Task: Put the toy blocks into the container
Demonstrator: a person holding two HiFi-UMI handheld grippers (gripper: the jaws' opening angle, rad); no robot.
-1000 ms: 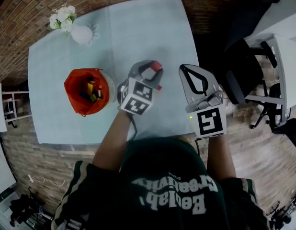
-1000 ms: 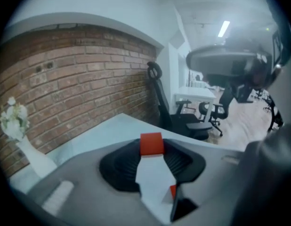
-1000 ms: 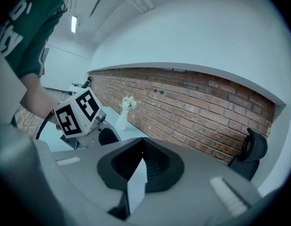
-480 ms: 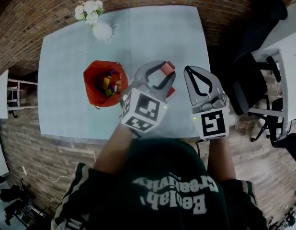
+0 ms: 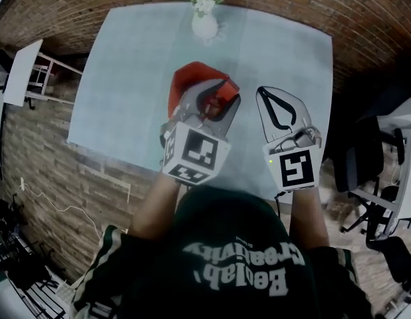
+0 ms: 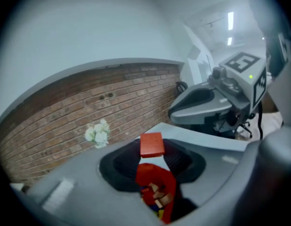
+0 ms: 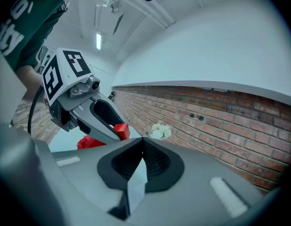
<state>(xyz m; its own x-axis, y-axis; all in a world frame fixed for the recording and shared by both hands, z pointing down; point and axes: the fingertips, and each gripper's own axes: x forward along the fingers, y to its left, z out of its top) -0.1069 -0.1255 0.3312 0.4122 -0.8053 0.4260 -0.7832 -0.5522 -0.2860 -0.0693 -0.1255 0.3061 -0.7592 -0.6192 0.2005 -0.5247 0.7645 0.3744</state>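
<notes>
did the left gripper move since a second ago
Yes: the left gripper, shut on a red block, went from beside the red container to over it.

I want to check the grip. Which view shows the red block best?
The left gripper view: the red block sits centred between the left gripper's jaws, one face clear. The head view shows it small at the tips; the right gripper view shows only part of it.

From my remote seat, the grey left gripper (image 5: 217,97) covers most of the red soft-sided container (image 5: 185,78) in the head view (only its far rim shows). In the left gripper view, the small toy blocks (image 6: 157,197) inside it smear together, so I can't count them.
</notes>
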